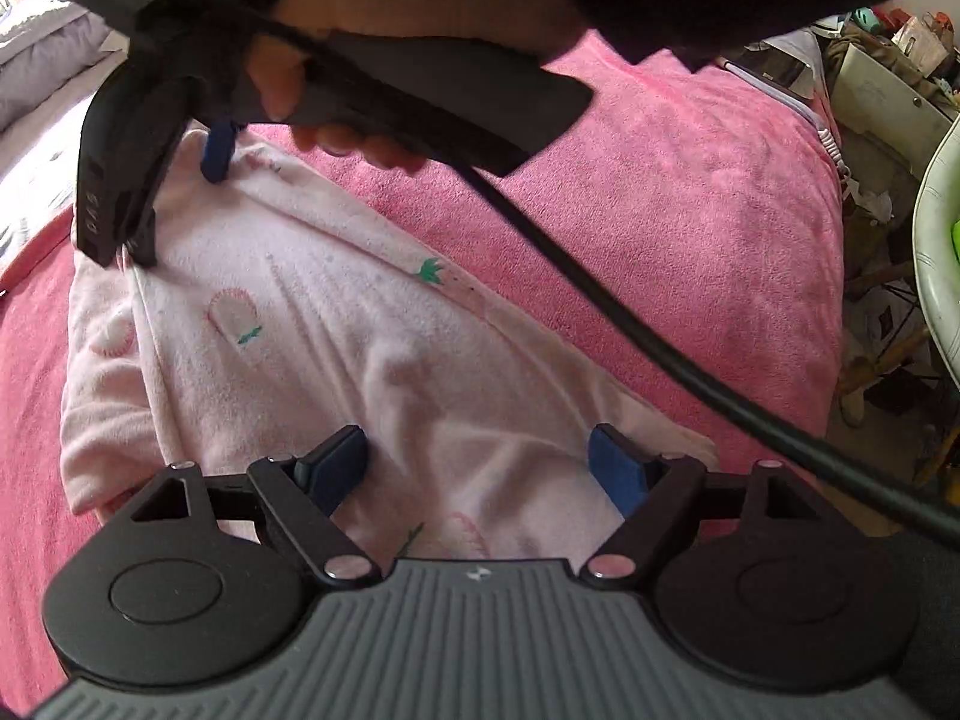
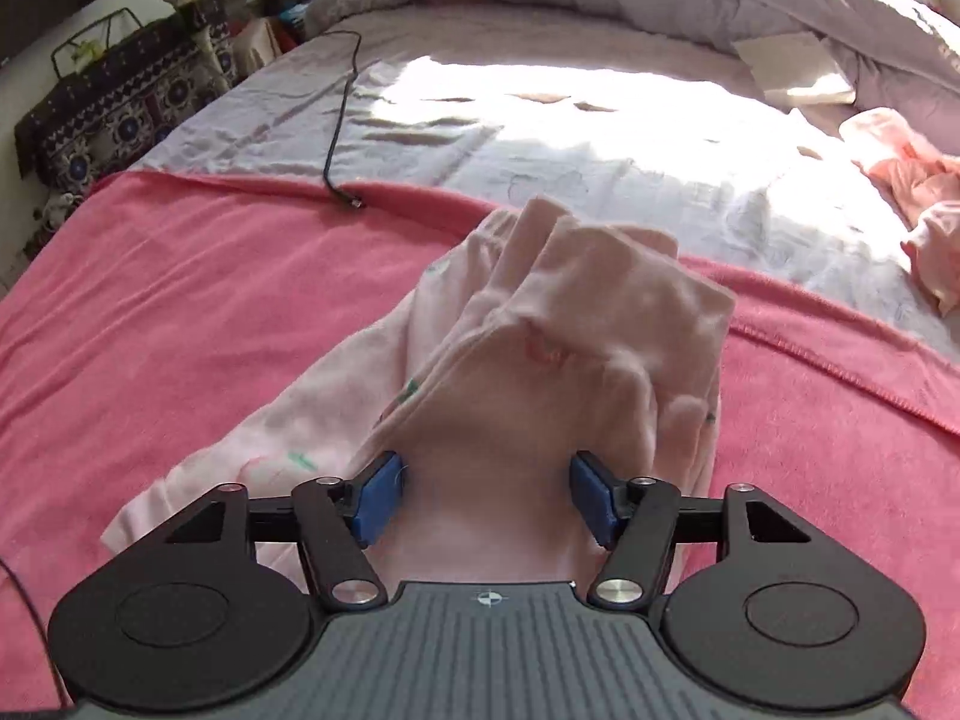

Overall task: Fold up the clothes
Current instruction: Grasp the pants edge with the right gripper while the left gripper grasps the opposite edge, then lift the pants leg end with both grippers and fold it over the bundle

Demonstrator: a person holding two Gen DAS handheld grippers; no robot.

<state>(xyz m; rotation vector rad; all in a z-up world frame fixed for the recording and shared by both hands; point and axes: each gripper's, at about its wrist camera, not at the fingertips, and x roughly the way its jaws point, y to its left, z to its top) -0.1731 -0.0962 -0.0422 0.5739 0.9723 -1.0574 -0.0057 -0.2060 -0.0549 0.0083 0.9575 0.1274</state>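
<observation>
Pale pink fleecy garment (image 2: pixel 540 360) lies rumpled on coral terry blanket (image 2: pixel 180 300), both claws spread wide, gripping nothing.

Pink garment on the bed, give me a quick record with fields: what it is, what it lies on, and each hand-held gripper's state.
garment: pale pink printed garment, partly folded
surface: pink blanket over the bed
left hand-held gripper: open, garment beneath it
right hand-held gripper: open, pads not pressing the cloth
other: black cable on grey sheet
</observation>
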